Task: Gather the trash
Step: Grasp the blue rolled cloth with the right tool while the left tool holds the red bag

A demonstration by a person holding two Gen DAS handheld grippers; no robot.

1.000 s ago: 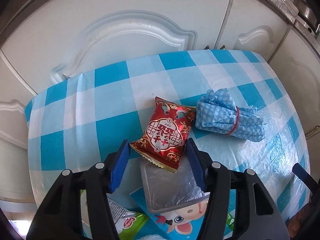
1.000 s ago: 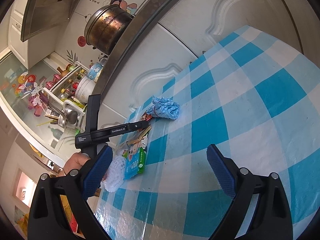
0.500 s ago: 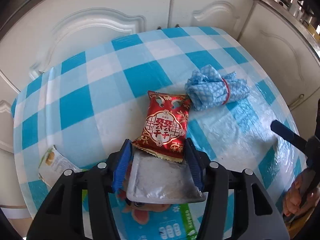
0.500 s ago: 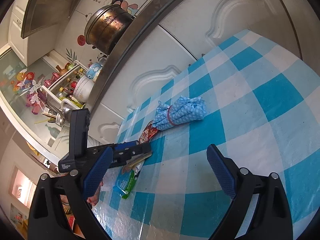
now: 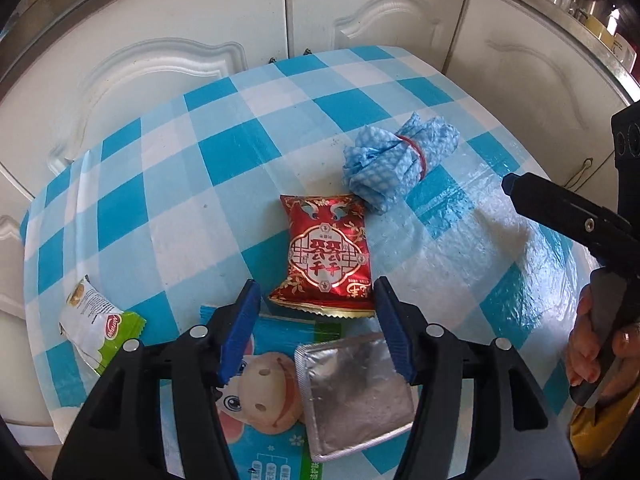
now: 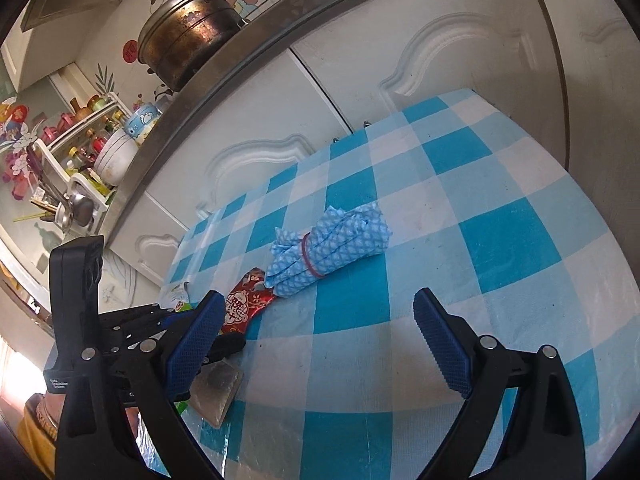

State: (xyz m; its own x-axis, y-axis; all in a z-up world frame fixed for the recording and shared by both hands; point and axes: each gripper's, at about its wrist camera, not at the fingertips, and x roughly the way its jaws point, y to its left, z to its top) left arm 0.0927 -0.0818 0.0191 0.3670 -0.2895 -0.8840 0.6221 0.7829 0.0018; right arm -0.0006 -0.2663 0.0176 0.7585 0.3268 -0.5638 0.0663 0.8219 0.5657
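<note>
White cabinet doors stood behind the counter (image 5: 168,208), which wore a blue-and-white checked plastic cover, and a steel worktop with a big pot (image 6: 188,48) ran above them.

You held your left hand-held gripper (image 5: 318,328) low over the near edge, jaws wide apart and gripping nothing. Its blue pads (image 5: 240,332) bracketed the near seam of the red packet (image 5: 326,256), which lay flat near the middle of the counter, so the aim looked set for that piece of trash. Just behind the packet's seam, between the jaws, a silver foil pouch (image 5: 356,392) lay on a blue wrapper with a cartoon pig (image 5: 260,384); both lay under the gripper at the near edge. Those flat, slick pieces would likely slide instead of lifting unless a pad got under an edge. A green-and-white wrapper (image 5: 100,324) lay apart, toward the left edge.

Your right hand-held gripper (image 6: 320,344) hung over the right side of the counter, also fully open and empty, pointed toward the blue cloth roll (image 6: 332,240). The roll was bound with a red band (image 6: 308,256) and touched the far corner of the red packet. It looked like a cleaning cloth and not trash, so I judge it was best left where it was. No bin or bag showed in either view, so I cannot tell where the trash was meant to go.
</note>
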